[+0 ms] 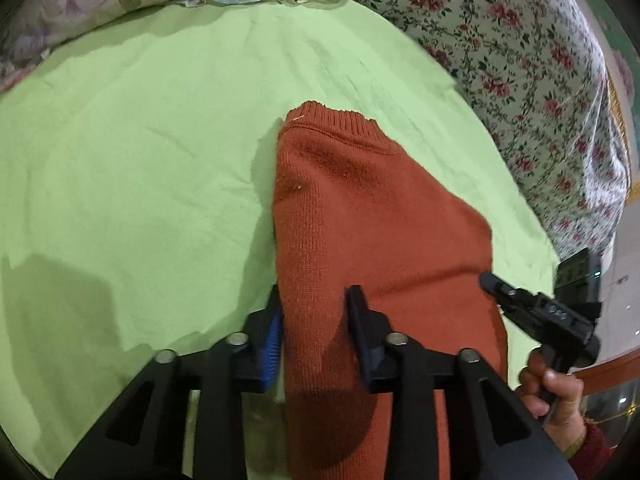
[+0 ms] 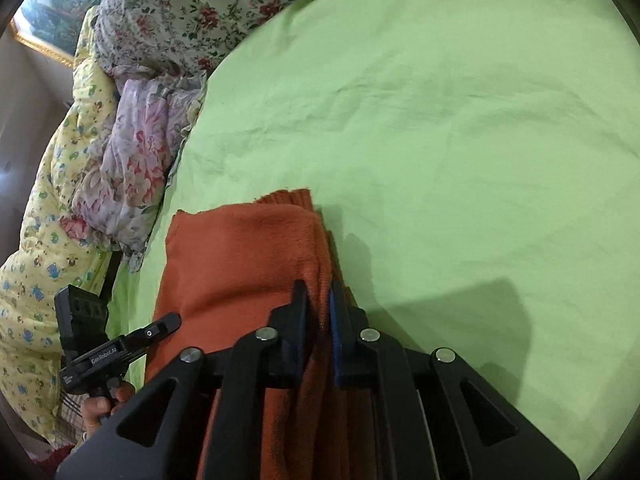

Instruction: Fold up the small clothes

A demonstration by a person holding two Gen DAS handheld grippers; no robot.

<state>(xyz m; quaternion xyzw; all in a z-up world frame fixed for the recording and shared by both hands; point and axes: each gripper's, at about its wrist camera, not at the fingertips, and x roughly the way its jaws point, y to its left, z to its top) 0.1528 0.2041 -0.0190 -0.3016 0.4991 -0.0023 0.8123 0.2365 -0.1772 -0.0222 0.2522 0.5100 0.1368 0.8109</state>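
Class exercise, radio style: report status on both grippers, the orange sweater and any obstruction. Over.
Left gripper jaws open, straddling the orange sweater's left edge. Right gripper shut on its right edge. Sweater partly folded on green sheet. Floral bedding alongside, apart from sweater. Over.

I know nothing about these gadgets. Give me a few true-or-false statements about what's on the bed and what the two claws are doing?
1. The sweater is orange-brown knit. True.
2. It lies on a blue sheet. False: the sheet is light green.
3. The right gripper is closed on the sweater's edge. True.
4. The left gripper is pinched shut. False: its jaws stand apart, with sweater fabric between them.
5. Floral bedding is bunched beyond the sheet. True.
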